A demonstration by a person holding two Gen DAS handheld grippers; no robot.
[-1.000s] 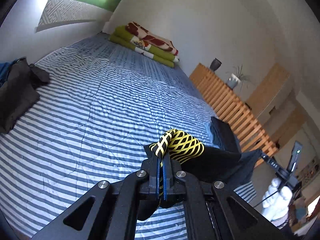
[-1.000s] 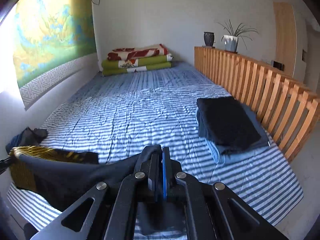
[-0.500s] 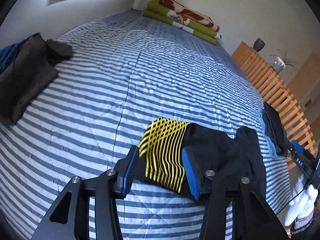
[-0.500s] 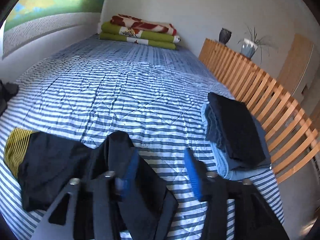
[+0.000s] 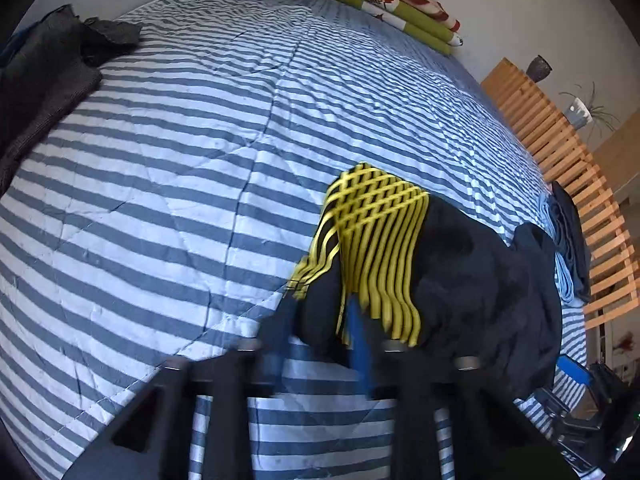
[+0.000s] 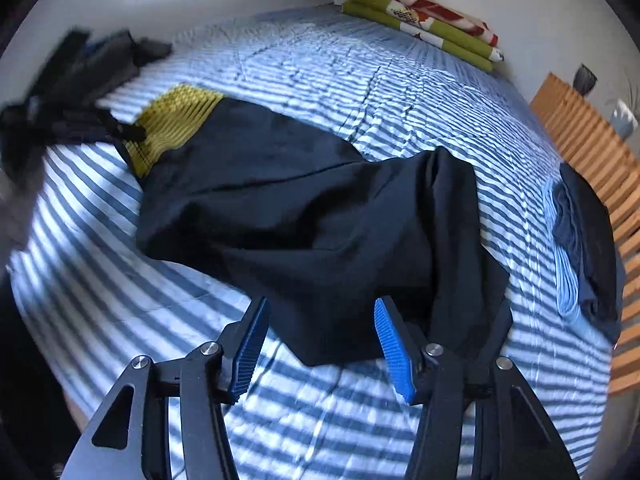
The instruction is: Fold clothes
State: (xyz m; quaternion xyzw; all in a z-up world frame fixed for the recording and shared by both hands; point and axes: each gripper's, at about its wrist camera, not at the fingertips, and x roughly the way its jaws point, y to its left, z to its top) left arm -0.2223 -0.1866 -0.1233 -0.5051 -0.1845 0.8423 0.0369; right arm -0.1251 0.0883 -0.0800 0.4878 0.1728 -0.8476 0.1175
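Lying spread across the near part of the striped bedcover (image 6: 360,80) is the black garment (image 6: 304,216), its yellow-patterned band (image 5: 376,240) turned toward the left gripper (image 5: 320,336); flat on the bed in this way, it is presumably being readied for a fold. The left gripper's jaws are closing, and the band's near hem is hanging over and between the blurred blue pads; whether they are already pressing on the cloth cannot be told. The right gripper (image 6: 320,344) is standing about half open, its jaws widening and gripping nothing. From the right gripper, the garment's near black edge is sitting at 12 o'clock, dipping just between the pad tips without visible contact, while the band is lying at 10 o'clock. A stack of folded clothes (image 6: 588,240) is resting at 3 o'clock beside the wooden slatted rail (image 6: 592,148), probably the finished pile. Dark unfolded garments (image 5: 48,80) are waiting at 10 o'clock in the left wrist view. Folded blankets (image 5: 384,0) are occupying the far end.
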